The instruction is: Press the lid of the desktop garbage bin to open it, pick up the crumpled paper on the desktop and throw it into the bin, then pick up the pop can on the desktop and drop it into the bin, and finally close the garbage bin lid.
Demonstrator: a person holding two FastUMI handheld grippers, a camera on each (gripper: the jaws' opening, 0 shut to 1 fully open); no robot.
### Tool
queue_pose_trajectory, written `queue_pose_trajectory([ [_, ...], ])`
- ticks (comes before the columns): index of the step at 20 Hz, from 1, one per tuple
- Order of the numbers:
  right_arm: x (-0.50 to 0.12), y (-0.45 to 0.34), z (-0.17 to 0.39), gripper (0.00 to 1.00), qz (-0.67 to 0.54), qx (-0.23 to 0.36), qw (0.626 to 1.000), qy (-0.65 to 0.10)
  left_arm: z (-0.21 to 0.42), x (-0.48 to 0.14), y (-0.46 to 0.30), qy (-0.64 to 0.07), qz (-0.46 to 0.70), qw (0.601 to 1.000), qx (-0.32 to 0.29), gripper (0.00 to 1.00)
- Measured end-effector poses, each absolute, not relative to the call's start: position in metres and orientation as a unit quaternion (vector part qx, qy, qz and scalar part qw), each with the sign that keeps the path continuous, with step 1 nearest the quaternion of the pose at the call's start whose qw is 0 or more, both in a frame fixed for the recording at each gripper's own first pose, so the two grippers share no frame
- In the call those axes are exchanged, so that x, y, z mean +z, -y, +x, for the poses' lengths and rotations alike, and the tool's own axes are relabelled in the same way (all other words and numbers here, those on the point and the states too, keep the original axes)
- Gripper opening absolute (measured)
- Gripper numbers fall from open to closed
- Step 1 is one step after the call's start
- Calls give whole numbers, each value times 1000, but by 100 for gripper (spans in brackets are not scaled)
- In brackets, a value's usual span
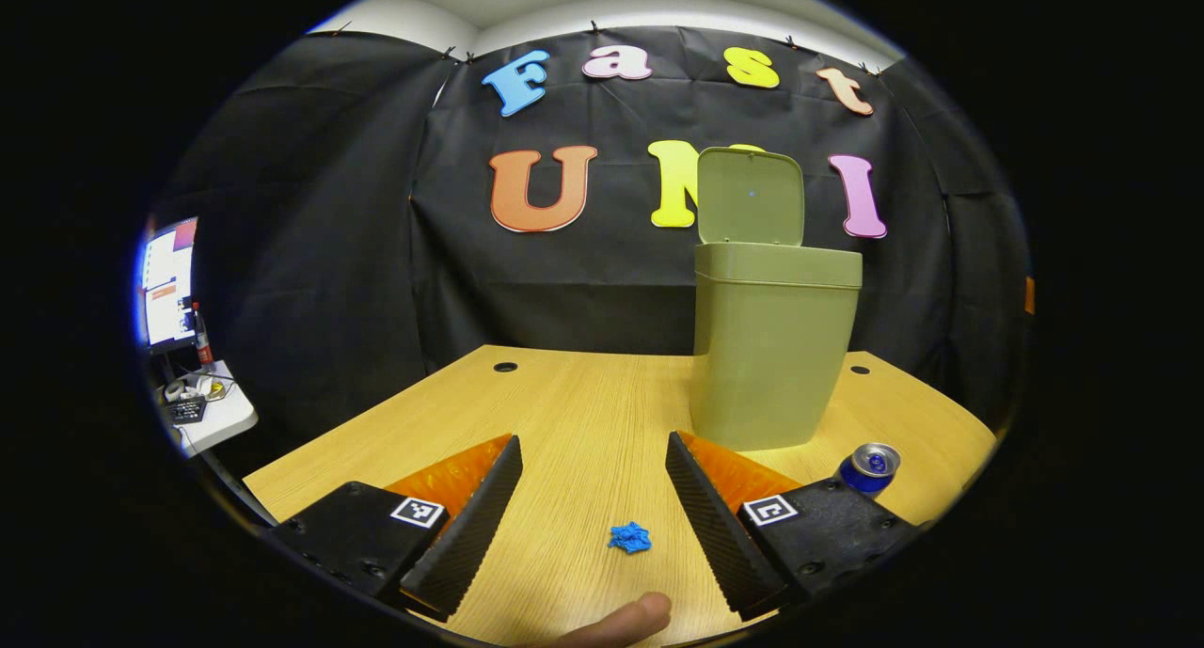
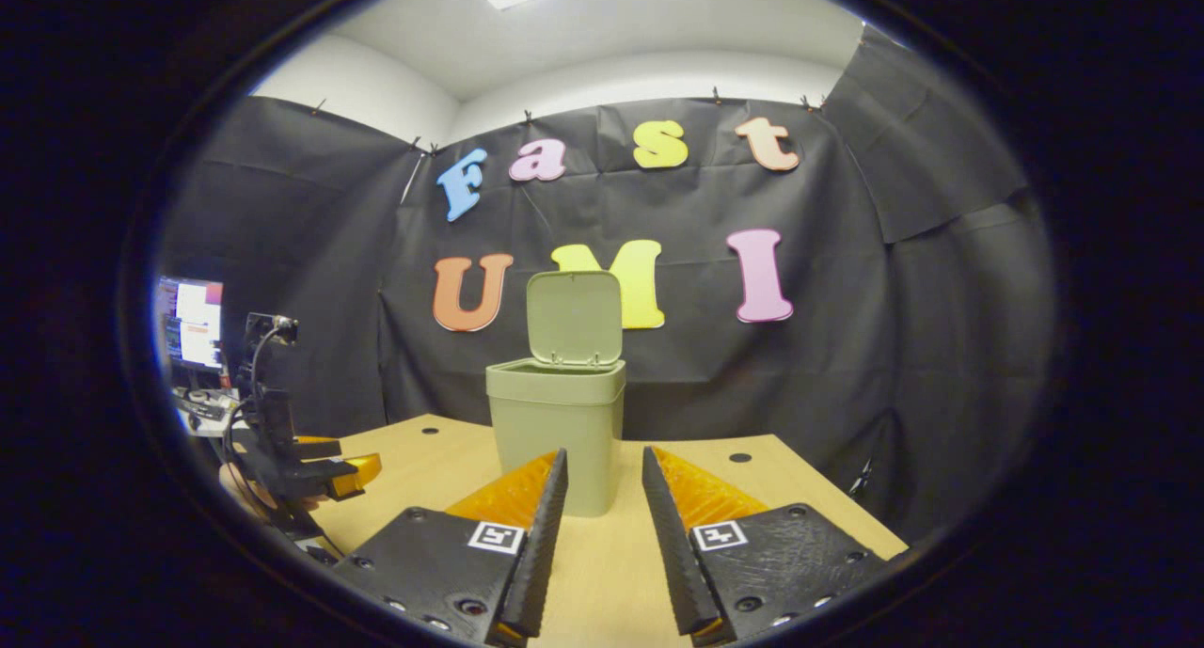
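Observation:
The olive-green bin (image 1: 771, 347) stands on the wooden desk (image 1: 564, 394) with its lid (image 1: 750, 197) raised upright. A small blue crumpled paper (image 1: 629, 537) lies on the desk between and just short of my left gripper's (image 1: 593, 441) open fingers, untouched. The blue pop can (image 1: 870, 466) stands upright to the right of the bin's base, beside my right-hand finger. In the right gripper view the bin (image 2: 557, 432) and its open lid (image 2: 575, 317) sit straight ahead. My right gripper (image 2: 604, 454) is open, empty and well short of the bin. The left gripper (image 2: 301, 469) shows at far left.
The desk has round cable holes (image 1: 505, 367) near its back edge. A monitor (image 1: 169, 281) and a small white side table (image 1: 202, 408) with clutter stand off the desk's left side. A person's fingertip (image 1: 625, 620) shows at the bottom edge.

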State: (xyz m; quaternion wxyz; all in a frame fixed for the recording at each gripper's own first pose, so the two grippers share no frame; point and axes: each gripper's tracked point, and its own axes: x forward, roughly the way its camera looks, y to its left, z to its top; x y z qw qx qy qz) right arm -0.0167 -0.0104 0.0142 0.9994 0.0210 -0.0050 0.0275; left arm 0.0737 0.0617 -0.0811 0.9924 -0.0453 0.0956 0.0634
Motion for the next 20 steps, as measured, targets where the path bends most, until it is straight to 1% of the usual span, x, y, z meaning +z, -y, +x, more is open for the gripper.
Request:
queue_pose_trajectory([
  [1, 11, 2, -16, 51, 16, 37, 999, 1, 76, -86, -61, -101, -48, 992, 61, 99],
  [3, 2, -10, -14, 69, -2, 43, 999, -9, 80, -94, -54, -115, -56, 991, 48, 99],
  [4, -2, -14, -15, 82, -16, 46, 999, -12, 80, -101, -50, -123, -57, 990, 42, 99],
  [5, -3, -18, -14, 84, -27, 47, 998, -13, 82, -105, -49, -133, -53, 989, 38, 99],
  [6, -6, -19, -14, 98, -34, 45, 998, -14, 82, -114, -51, -146, -50, 987, 38, 100],
  [7, -4, -21, -12, 98, -37, 45, 998, -10, 82, -122, -52, -162, -48, 985, 39, 100],
  [8, -5, -21, -11, 95, -39, 42, 998, -11, 83, -132, -51, -179, -49, 982, 37, 99],
  [11, -11, -19, -8, 95, -33, 35, 999, -19, 85, -165, -41, -236, -31, 971, 15, 99],
  [12, -13, -18, -6, 98, -33, 32, 999, -22, 85, -170, -39, -244, -27, 969, 13, 99],
  [13, -15, -16, -4, 95, -35, 27, 999, -25, 85, -174, -35, -252, -31, 967, 6, 99],
  [15, -19, -14, -1, 95, -41, 19, 998, -32, 85, -182, -25, -265, -46, 963, -10, 99],
  [16, -20, -14, 0, 98, -40, 17, 998, -34, 86, -187, -22, -271, -47, 961, -12, 99],
  [17, -20, -14, 1, 98, -37, 17, 999, -34, 87, -192, -21, -277, -46, 960, -12, 98],
  [18, -20, -14, 1, 95, -33, 16, 999, -34, 89, -196, -20, -280, -47, 959, -13, 96],
  [19, -20, -14, 2, 95, -29, 16, 999, -34, 91, -200, -20, -282, -50, 958, -15, 100],
  [20, -20, -14, 2, 98, -27, 16, 999, -34, 91, -204, -22, -289, -54, 956, -12, 93],
])
